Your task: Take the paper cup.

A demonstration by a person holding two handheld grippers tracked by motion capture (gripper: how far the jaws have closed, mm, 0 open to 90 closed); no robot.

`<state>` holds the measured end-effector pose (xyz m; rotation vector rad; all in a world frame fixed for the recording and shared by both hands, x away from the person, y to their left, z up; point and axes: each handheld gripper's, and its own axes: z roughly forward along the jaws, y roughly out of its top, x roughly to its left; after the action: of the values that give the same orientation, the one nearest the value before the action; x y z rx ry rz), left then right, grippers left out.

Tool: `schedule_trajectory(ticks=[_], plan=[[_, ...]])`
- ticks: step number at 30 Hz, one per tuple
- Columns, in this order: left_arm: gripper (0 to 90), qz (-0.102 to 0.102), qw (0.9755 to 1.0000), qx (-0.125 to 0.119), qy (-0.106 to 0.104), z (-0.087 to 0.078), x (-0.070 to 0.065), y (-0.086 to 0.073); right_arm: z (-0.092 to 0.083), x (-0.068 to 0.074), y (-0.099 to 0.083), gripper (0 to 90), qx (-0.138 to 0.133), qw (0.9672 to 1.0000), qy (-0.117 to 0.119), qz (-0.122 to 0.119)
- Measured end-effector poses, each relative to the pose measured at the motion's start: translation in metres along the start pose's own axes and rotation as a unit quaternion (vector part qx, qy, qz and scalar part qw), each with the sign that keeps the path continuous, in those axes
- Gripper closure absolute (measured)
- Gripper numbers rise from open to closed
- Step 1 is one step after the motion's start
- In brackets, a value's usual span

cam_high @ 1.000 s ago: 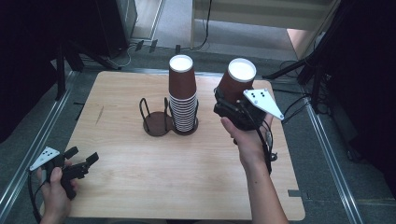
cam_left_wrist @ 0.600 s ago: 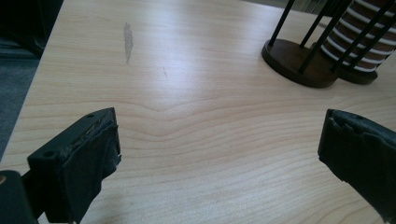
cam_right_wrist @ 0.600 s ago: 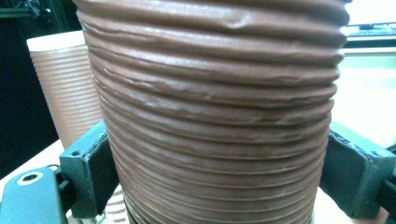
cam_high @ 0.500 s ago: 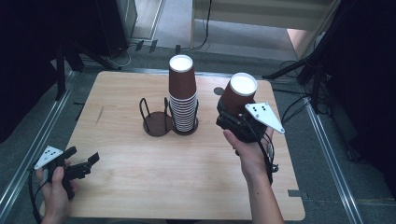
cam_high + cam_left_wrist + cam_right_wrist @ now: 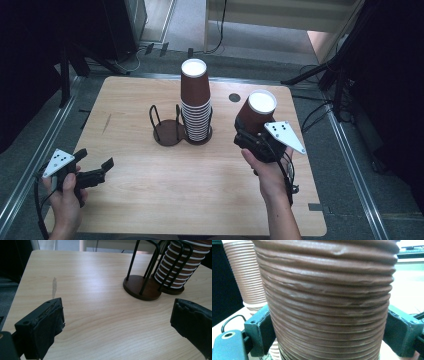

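Wooden table (image 5: 150, 200): right gripper (image 5: 248, 136) clamping brown cup (image 5: 256, 112) has lowered; left gripper (image 5: 95, 165) gapes empty.

1. High view's pretty dim, surroundings nearly black, with the wooden table (image 5: 150, 200) evenly lit from above.
2. Soft sheen on the wood in the left gripper view.
3. Ribbed brown cup (image 5: 327, 302) is close and slightly soft, with a blown-out background.

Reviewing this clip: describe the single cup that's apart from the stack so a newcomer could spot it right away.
Start at the wooden table and find the tall cup stack in its wire holder near the middle. The cup is to the stack's right, gripped by the right claw. Unlike the stacked ones, it is alone, tilted, and held above the table.
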<state>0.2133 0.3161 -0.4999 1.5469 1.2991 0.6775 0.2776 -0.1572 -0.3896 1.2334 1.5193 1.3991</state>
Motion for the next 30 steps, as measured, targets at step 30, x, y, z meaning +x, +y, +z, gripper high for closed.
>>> schedule_trajectory(ticks=[30], plan=[[0.0,0.006,0.9969,-0.039,-0.068,0.028,-0.026,0.060,-0.005,0.006,-0.047,11.8,0.014,0.9992,0.019,-0.032]])
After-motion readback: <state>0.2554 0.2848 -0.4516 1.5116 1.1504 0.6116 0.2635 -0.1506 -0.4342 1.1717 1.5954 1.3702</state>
